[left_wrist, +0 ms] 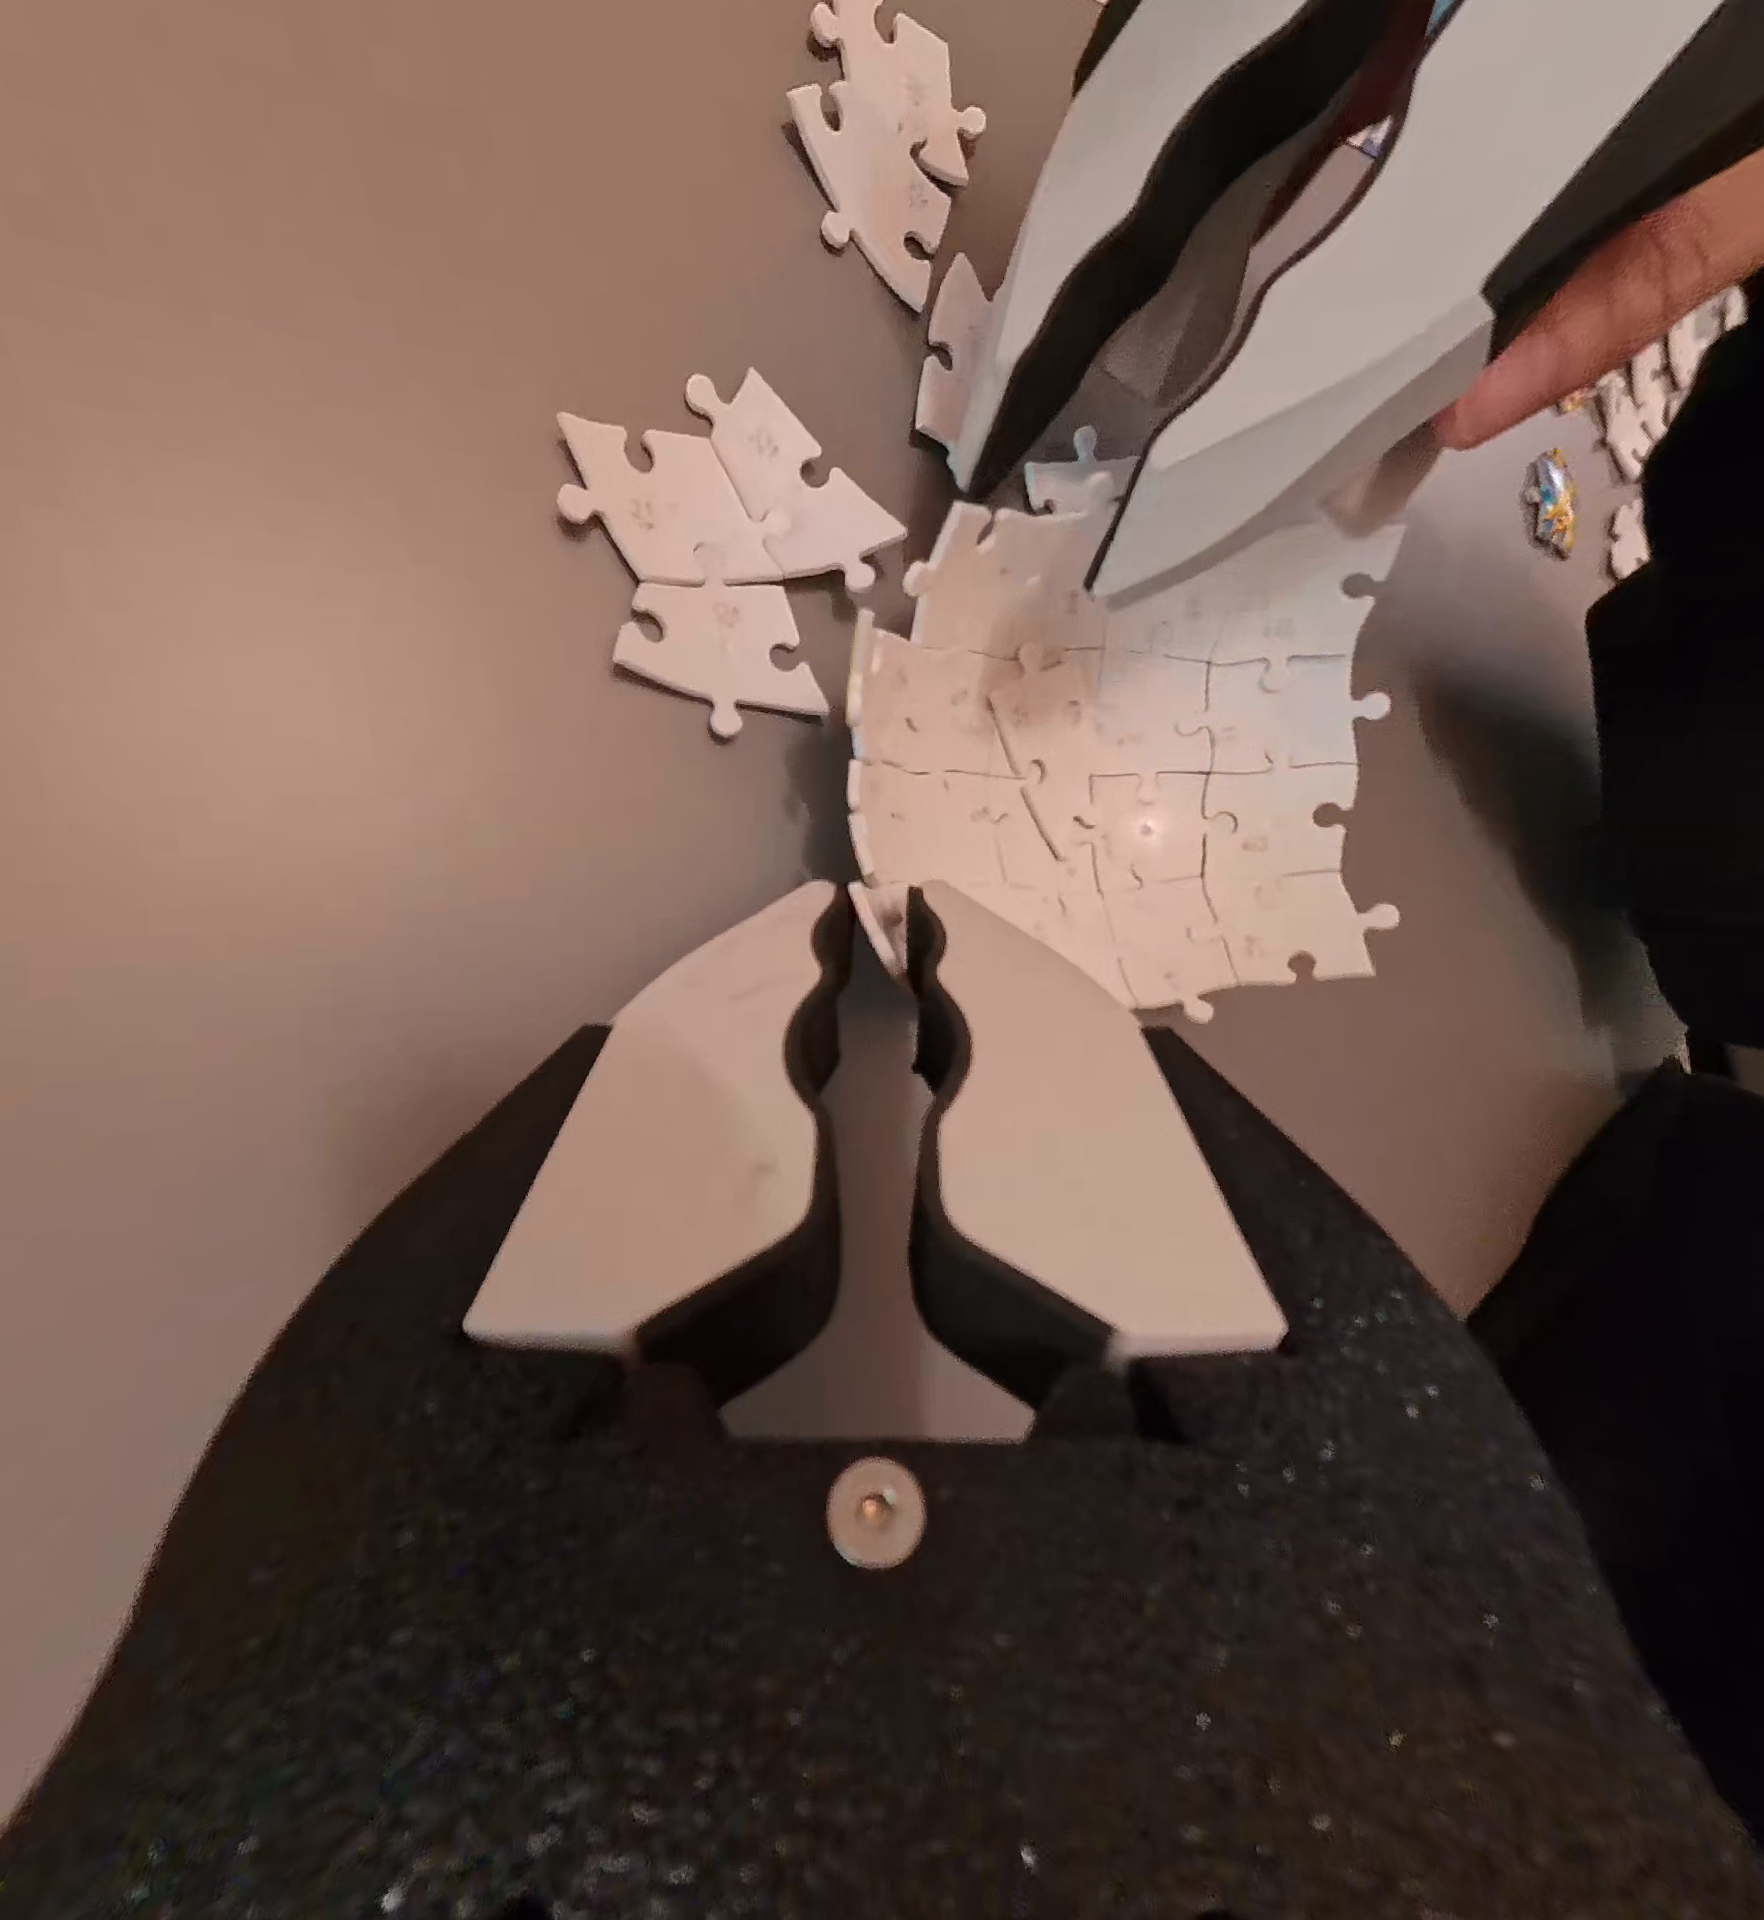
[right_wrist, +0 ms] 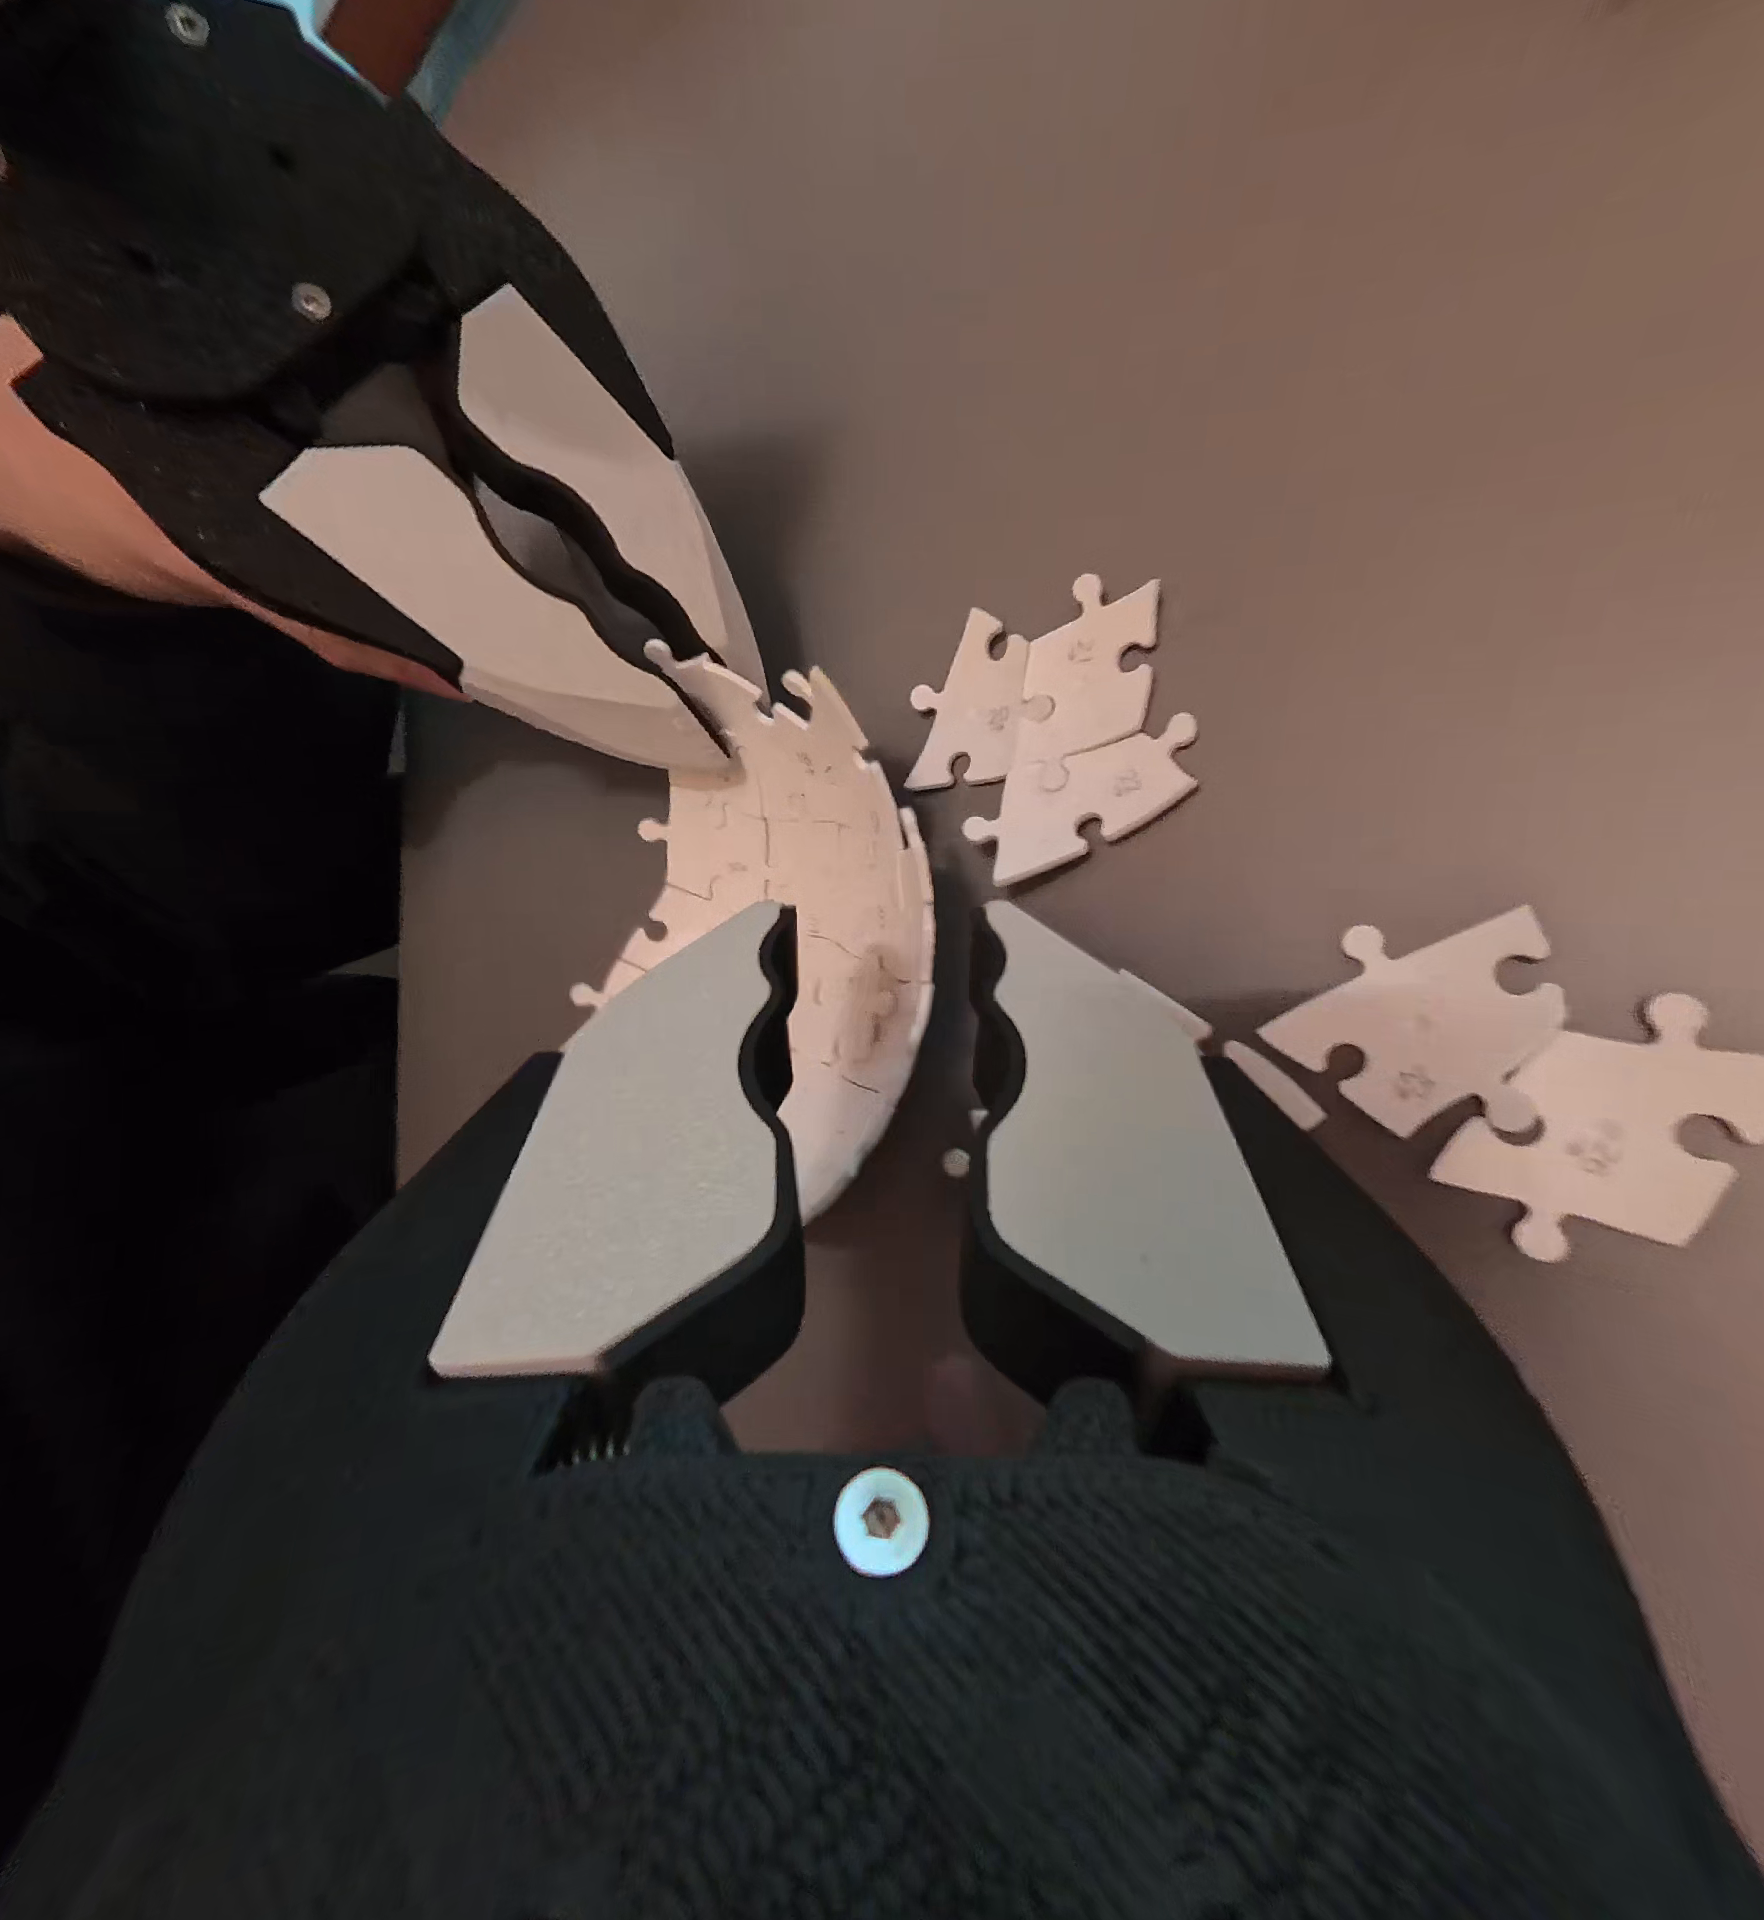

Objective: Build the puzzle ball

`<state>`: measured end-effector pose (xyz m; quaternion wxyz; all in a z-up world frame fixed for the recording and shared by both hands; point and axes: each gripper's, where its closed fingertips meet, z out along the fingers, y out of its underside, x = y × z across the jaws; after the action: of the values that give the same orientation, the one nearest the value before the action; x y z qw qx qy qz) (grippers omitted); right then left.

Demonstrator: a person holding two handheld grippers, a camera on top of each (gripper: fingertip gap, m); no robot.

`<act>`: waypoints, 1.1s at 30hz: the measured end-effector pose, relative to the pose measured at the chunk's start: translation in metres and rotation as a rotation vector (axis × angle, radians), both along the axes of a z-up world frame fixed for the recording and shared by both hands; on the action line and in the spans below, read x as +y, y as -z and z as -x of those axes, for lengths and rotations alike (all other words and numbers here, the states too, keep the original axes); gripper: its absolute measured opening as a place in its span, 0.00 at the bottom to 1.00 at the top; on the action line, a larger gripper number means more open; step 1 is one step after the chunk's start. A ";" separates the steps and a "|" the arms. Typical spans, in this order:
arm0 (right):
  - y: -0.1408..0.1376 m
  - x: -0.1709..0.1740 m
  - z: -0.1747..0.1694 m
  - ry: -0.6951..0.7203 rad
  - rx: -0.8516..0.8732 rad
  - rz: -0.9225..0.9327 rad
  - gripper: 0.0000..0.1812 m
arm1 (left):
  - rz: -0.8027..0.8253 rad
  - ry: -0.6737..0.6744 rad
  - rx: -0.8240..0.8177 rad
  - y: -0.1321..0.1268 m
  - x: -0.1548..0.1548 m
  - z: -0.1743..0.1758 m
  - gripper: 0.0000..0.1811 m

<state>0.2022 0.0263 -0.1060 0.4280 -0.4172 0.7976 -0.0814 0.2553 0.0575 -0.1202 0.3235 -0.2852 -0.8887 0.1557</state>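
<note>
A partly built puzzle ball, a curved white shell of joined pieces (left_wrist: pixel 1148 758), is held above the grey-brown table. My left gripper (left_wrist: pixel 878 904) is shut on the shell's near edge. It also shows in the right wrist view (right_wrist: pixel 712 717), pinching the shell's far rim. My right gripper (right_wrist: pixel 883 914) is open, with its fingers on either side of the shell (right_wrist: pixel 847 977). The shell touches the left finger and a gap shows at the right one. In the left wrist view the right gripper (left_wrist: pixel 1044 530) straddles the shell's far edge.
Loose white pieces lie on the table: a joined cluster (left_wrist: pixel 712 520) left of the shell, more at the top (left_wrist: pixel 888 135), and two groups (right_wrist: pixel 1054 727) (right_wrist: pixel 1543 1101) right of my right gripper. A coloured piece (left_wrist: pixel 1548 509) lies far right. A person's finger (left_wrist: pixel 1584 343) rests on the right gripper. Across from one pair of fingers to the other is roughly 7 centimetres.
</note>
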 end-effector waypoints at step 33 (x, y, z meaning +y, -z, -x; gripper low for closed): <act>-0.026 -0.019 0.055 0.128 0.031 0.341 0.17 | 0.238 0.149 -0.129 -0.008 -0.054 -0.030 0.22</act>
<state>0.1473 0.0074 -0.0797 0.3327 -0.4334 0.8035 -0.2364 0.2851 0.0035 -0.1120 0.2403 -0.3963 -0.8593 0.2166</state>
